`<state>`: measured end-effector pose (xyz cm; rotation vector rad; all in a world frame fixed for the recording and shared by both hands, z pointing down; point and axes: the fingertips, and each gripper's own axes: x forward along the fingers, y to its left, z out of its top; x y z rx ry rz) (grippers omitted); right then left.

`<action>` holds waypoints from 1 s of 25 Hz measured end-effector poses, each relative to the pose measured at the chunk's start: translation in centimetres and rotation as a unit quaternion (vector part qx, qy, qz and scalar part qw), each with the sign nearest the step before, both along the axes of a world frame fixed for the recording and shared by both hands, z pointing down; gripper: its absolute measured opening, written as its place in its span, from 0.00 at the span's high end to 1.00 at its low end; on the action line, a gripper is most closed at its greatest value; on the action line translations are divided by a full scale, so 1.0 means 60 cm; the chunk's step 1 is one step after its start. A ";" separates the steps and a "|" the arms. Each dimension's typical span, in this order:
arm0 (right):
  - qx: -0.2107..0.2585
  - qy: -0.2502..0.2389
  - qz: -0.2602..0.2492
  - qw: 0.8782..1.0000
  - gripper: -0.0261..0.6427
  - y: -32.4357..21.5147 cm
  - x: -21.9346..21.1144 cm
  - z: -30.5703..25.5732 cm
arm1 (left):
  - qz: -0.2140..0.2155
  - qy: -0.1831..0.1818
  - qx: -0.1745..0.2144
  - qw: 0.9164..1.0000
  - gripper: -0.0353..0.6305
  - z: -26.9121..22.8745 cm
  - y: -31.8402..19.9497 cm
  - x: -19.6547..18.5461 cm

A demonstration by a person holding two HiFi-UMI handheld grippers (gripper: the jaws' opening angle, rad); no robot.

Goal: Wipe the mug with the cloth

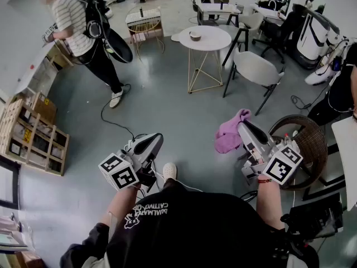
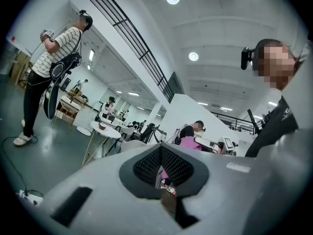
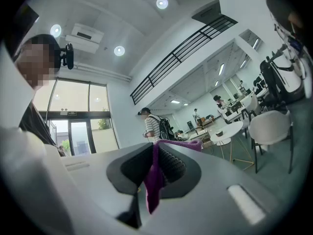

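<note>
A: Nearest the body?
B: Left gripper (image 1: 155, 140) pressed shut, empty, held level. Right gripper (image 1: 241, 127) clamped on pink cloth (image 1: 228, 134), folds hanging off the tip.
A: Edges close by?
B: Wicker basket (image 1: 315, 149) just beside the right gripper; wooden crate (image 1: 34, 141) at the left edge; cable (image 1: 111, 116) looping over the floor (image 1: 167, 99) ahead of the left gripper.
A: Farther out?
B: Open grey floor up to a round table (image 1: 215, 41) carrying the mug (image 1: 195, 36), well apart from both grippers. Chair (image 1: 257, 68) at its right. Far left, person in stripes (image 1: 75, 21); at the right edge, beyond the basket, second person (image 1: 340, 88).
</note>
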<state>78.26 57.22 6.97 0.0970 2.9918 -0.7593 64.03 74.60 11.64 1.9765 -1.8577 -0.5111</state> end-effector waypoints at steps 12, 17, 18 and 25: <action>-0.005 0.013 -0.004 1.000 0.90 -0.035 -0.073 0.020 | 0.008 0.010 0.005 1.000 0.94 0.013 -0.040 -0.068; -0.015 0.026 -0.003 1.000 0.90 -0.073 -0.142 0.035 | 0.018 0.001 0.000 1.000 0.94 0.023 -0.073 -0.130; -0.020 0.031 0.002 0.999 0.90 -0.084 -0.159 0.039 | 0.021 0.006 0.000 1.000 0.94 0.026 -0.082 -0.148; 0.008 0.011 0.035 0.999 0.90 -0.167 -0.284 -0.012 | 0.046 0.004 0.013 0.999 0.94 -0.004 -0.170 -0.310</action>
